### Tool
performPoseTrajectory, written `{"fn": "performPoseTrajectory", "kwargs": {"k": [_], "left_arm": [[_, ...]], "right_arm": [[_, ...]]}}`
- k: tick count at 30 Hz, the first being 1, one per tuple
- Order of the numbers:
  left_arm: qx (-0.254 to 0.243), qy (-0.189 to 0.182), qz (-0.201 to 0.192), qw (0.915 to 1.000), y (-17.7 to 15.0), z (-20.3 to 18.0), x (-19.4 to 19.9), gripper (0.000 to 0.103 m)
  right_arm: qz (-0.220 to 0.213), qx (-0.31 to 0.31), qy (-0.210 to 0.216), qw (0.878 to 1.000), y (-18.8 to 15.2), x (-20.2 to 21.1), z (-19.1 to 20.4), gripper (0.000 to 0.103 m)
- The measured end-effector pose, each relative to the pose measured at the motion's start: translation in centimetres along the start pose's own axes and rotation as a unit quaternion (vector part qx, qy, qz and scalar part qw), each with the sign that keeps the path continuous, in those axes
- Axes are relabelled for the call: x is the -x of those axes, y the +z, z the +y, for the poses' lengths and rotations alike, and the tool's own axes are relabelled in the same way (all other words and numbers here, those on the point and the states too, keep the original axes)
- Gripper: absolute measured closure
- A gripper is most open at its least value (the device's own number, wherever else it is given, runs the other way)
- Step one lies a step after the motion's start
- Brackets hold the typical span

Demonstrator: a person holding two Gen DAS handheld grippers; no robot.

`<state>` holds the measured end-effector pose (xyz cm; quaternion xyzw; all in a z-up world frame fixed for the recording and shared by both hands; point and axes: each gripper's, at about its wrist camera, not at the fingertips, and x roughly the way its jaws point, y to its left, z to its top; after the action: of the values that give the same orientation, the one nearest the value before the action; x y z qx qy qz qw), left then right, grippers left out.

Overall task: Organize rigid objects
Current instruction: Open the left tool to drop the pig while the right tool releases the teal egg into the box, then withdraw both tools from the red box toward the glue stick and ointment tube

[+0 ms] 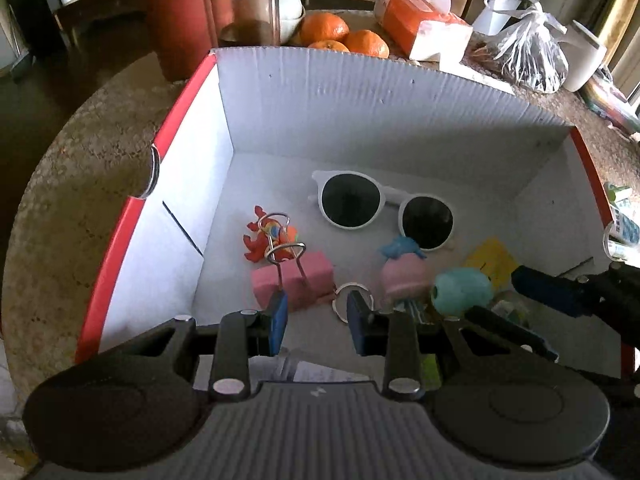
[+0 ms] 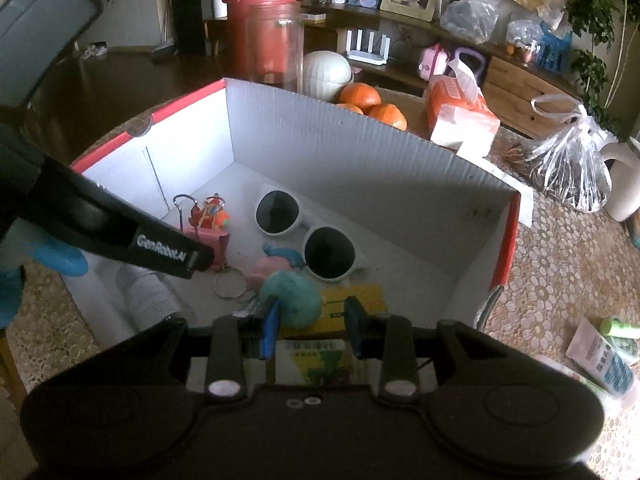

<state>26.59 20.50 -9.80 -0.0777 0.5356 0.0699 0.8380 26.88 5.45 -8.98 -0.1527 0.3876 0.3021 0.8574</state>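
Note:
A white-lined box with red outer walls (image 1: pixel 360 112) (image 2: pixel 360 152) holds white sunglasses (image 1: pixel 384 208), a red crab toy (image 1: pixel 260 240), a pink binder clip (image 1: pixel 296 284), a key ring (image 1: pixel 344 300), a pink figure (image 1: pixel 400 276), a teal toy (image 2: pixel 296 296) and a yellow card (image 2: pixel 360 300). My left gripper (image 1: pixel 318 320) hangs inside the box just before the clip, its jaws narrowly apart with only box floor showing between them. My right gripper (image 2: pixel 312 318) is low over the near right corner. A green-and-yellow packet (image 2: pixel 312 360) lies between its fingers, and no pad visibly presses on it.
A clear bottle (image 2: pixel 148 292) lies in the box under the left gripper. Behind the box stand a red jug (image 2: pixel 260 20), oranges (image 2: pixel 360 96), a tissue pack (image 2: pixel 460 116) and a plastic bag (image 2: pixel 568 168). Tubes (image 2: pixel 608 364) lie on the patterned tabletop at right.

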Motion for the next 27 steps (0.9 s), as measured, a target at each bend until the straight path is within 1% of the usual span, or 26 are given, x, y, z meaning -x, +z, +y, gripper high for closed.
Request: {"fn": "performPoseTrajectory", "kwargs": {"k": [3, 6, 10, 14, 25, 26, 27], "left_arm": [[0.002, 0.000, -0.002, 1.0000, -0.1, -0.1, 0.3, 0.071], [0.000, 0.000, -0.012, 0.9999, -0.2, -0.4, 1.1, 0.071], [-0.010, 0.000, -0.029, 0.9995, -0.4, -1.0, 2.6, 0.071], [-0.015, -0.006, -0.045, 0.9989, -0.6, -1.6, 4.2, 0.071], [-0.027, -0.022, -0.082, 0.9960, -1.5, -3.1, 8.5, 0.071], [-0.028, -0.023, -0.085, 0.9957, -1.6, -3.2, 8.8, 0.071], [-0.030, -0.025, -0.088, 0.9953, -1.7, -3.3, 9.2, 0.071]], "right_arm": [[-0.004, -0.006, 0.005, 1.000, 0.1, 0.6, 0.0, 0.061], [-0.010, -0.011, 0.002, 1.000, 0.1, 1.4, 0.0, 0.058], [-0.018, -0.021, 0.009, 1.000, 0.0, 2.8, -0.2, 0.056], [-0.032, -0.029, 0.015, 0.999, -0.2, 4.6, -0.5, 0.051], [-0.061, -0.041, 0.026, 0.997, -1.1, 8.8, -1.2, 0.050], [-0.064, -0.043, 0.027, 0.997, -1.2, 9.2, -1.4, 0.048], [-0.067, -0.045, 0.028, 0.996, -1.3, 9.5, -1.5, 0.043]]}}
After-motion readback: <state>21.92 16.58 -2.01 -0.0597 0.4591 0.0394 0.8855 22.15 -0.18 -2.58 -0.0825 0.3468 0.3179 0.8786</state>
